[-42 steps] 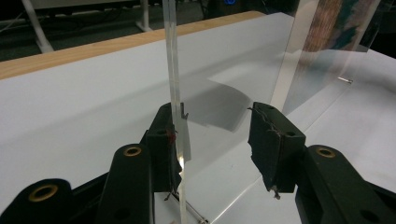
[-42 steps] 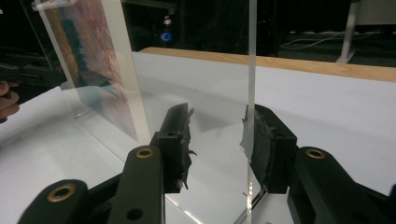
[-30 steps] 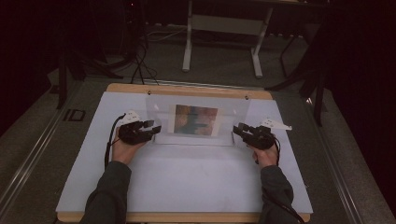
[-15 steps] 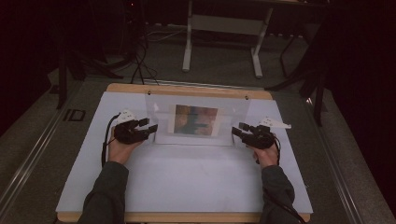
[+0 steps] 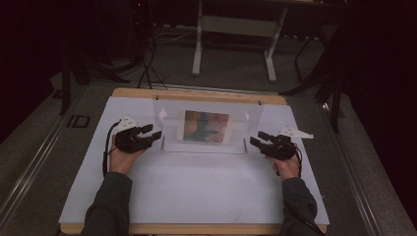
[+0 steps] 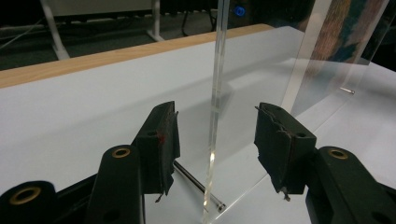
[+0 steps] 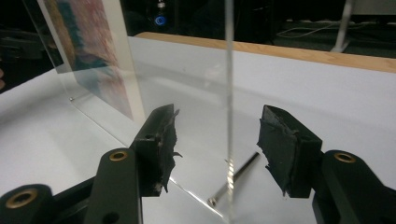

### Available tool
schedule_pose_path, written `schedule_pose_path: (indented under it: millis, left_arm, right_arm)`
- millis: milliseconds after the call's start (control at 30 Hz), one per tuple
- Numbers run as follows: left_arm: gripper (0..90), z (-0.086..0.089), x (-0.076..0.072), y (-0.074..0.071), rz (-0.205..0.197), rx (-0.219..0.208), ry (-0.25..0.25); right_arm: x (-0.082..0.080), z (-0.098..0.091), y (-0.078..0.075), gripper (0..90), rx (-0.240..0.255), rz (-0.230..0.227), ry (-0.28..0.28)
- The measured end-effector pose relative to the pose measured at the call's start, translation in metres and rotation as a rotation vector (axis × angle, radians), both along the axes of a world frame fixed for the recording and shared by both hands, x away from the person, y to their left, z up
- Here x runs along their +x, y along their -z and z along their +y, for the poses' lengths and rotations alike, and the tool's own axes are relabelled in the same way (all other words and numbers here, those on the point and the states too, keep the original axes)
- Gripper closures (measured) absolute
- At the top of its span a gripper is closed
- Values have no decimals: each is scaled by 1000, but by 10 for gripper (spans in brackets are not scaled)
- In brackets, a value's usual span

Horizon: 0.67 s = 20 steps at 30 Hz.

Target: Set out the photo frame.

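Since the earlier frames both sets of jaws have been opening, and both hands have drawn slightly back from the clear picture frame [image 5: 205, 127], which stands upright on the white table [image 5: 196, 196] between them, toward the far edge. The left gripper [image 5: 153, 134] has its jaws apart with the frame's thin left edge [image 6: 215, 93] standing between the pads and touching neither; the right gripper [image 5: 256, 140] is the same, pads wide, the right edge [image 7: 229, 93] in the gap and free. The frame now stands on its own, propped by thin metal pins [image 6: 196, 184] at its foot, one visible on each side [image 7: 236, 179]. The risk, as I judge it, lies in the withdrawal: a pad pulled out at a slant could clip the acrylic edge and tip or slide the sheet, and a jaw dragged low could catch a pin and knock the support out. The worn, ragged pads [image 6: 163, 140] might also snag. The coloured picture [image 5: 206, 126] sits in the middle of the frame. Beyond the table's wooden rim [image 5: 196, 93] is a white stand [image 5: 236, 29] and floor cables [image 5: 147, 69], well apart and not in the way.
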<state>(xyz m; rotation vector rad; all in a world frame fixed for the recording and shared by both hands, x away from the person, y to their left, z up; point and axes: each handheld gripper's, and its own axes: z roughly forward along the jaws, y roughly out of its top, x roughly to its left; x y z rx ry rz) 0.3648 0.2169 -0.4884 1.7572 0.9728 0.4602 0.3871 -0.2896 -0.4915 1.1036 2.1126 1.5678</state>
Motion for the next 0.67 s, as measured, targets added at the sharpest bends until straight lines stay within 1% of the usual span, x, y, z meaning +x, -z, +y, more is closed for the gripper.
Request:
schedule_pose_path:
  millis: [133, 200, 233, 267, 333, 400, 433, 500, 600, 633, 667]
  left_arm:
    - [488, 4, -3, 1, 9, 14, -24]
    - [488, 4, -3, 1, 9, 14, -24]
    - [488, 7, -7, 3, 23, 23, -48]
    - [494, 8, -7, 4, 26, 23, -54]
    - [494, 11, -10, 8, 39, 30, -73]
    - [494, 12, -11, 9, 42, 36, -80]
    - [494, 14, -13, 13, 53, 34, -95]
    - [494, 16, -15, 15, 58, 38, -106]
    - [494, 17, -16, 16, 59, 43, -108]
    - [494, 20, -18, 17, 68, 69, -136]
    - [492, 20, -19, 18, 74, 91, -153]
  right_arm:
    - [-3, -7, 2, 453, -7, 8, 10]
    - [-4, -9, 2, 453, -8, 9, 10]
    - [-4, -9, 2, 453, -8, 9, 10]
    - [-6, -15, 4, 453, -16, 17, 24]
    - [-9, -19, 7, 453, -19, 28, 39]
    - [-9, -22, 8, 453, -25, 32, 43]
    - [-11, -27, 12, 453, -31, 40, 56]
    - [-12, -30, 13, 453, -35, 49, 64]
    - [-13, -31, 14, 453, -51, 54, 74]
    - [-13, -31, 14, 453, -51, 54, 74]
    - [-14, -33, 17, 451, -78, 65, 83]
